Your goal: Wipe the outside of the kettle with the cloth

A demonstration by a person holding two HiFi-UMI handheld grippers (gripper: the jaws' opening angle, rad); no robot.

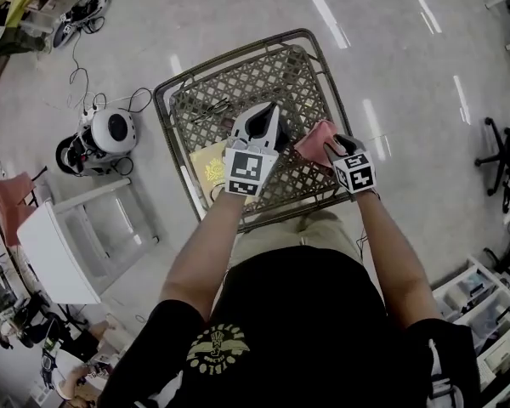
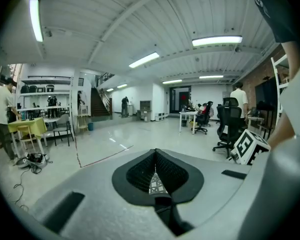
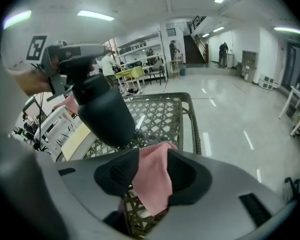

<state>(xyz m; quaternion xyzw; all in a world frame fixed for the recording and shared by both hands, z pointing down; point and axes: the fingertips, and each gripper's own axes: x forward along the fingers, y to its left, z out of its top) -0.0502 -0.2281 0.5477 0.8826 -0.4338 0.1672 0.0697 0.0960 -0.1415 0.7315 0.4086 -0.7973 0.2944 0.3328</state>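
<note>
In the right gripper view a kettle (image 3: 102, 109) with a black body and a grey top hangs tilted over the lattice table (image 3: 187, 114). It sits by my left gripper's marker cube (image 3: 37, 46). My left gripper (image 1: 268, 109) is over the table's middle and hides the kettle from above. Its jaws (image 2: 155, 156) are drawn together, and the grip itself is hidden. The pink cloth (image 3: 155, 181) droops loosely between the parted jaws of my right gripper (image 3: 152, 160). In the head view the cloth (image 1: 314, 140) lies at the table's right side, just ahead of that gripper (image 1: 331, 149).
A yellow flat pad (image 1: 211, 167) lies on the table's (image 1: 238, 53) near left part, with thin dark items (image 1: 212, 109) behind it. On the floor to the left are a round white device with cables (image 1: 110, 133) and a white rack (image 1: 68, 245). An office chair (image 1: 506, 155) stands at the right.
</note>
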